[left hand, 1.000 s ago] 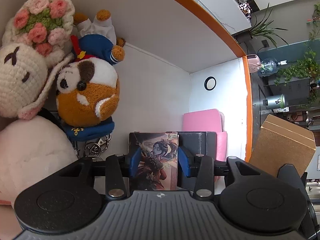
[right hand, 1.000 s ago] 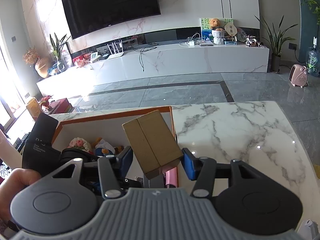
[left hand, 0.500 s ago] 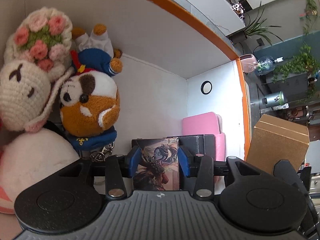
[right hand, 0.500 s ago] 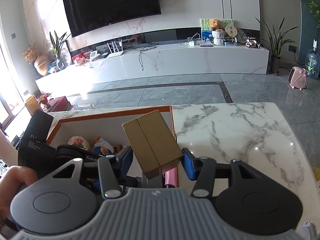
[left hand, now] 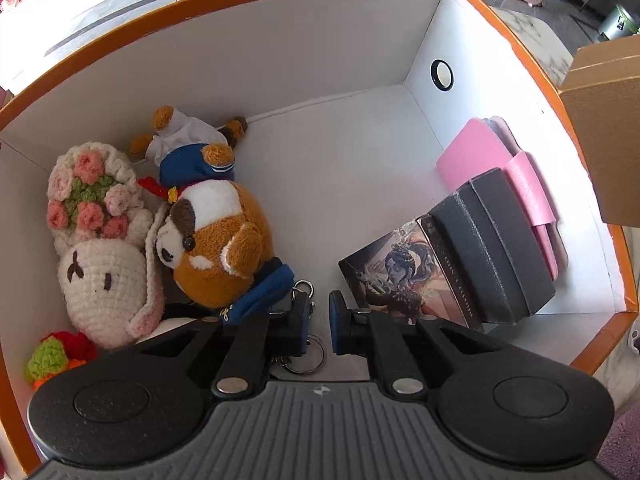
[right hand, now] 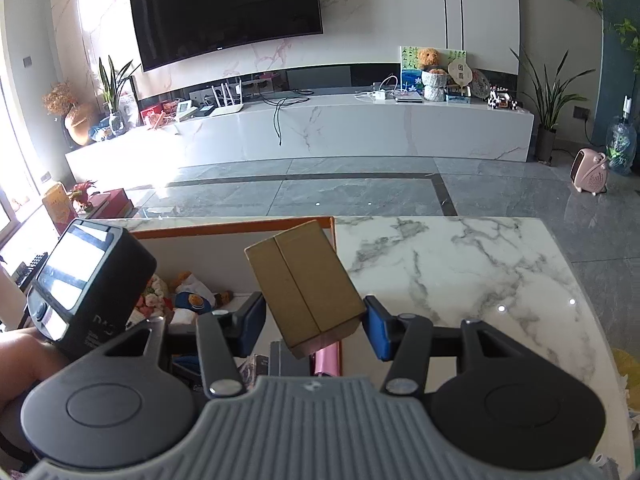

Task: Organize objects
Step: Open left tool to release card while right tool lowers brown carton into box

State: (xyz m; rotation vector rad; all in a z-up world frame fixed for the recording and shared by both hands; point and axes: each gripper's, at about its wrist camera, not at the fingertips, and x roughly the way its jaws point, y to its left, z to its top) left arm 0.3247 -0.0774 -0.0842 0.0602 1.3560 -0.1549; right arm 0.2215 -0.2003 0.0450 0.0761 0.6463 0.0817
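Over the orange-rimmed box (left hand: pixel 496 20) our left gripper (left hand: pixel 319 316) is closing on nothing, the illustrated card box (left hand: pixel 394 276) leaning inside against the dark case (left hand: pixel 496 248), while our right gripper (right hand: pixel 314 326) clamps the tan box (right hand: pixel 306 284) above the box's right wall, apparently to file alongside.

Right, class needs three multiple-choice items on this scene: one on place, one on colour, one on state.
1. The picture card box stands right beside: A the dark grey box; B a bottle; C a lamp.
2. The bin has a rim coloured: A blue; B orange; C green.
3. The gold box is: A lying in the bin; B gripped in the right tongs; C on the floor.

Answers: A, their sides meet; B, an orange edge tops the white walls; B, both pads press it, tilted, above the bin.
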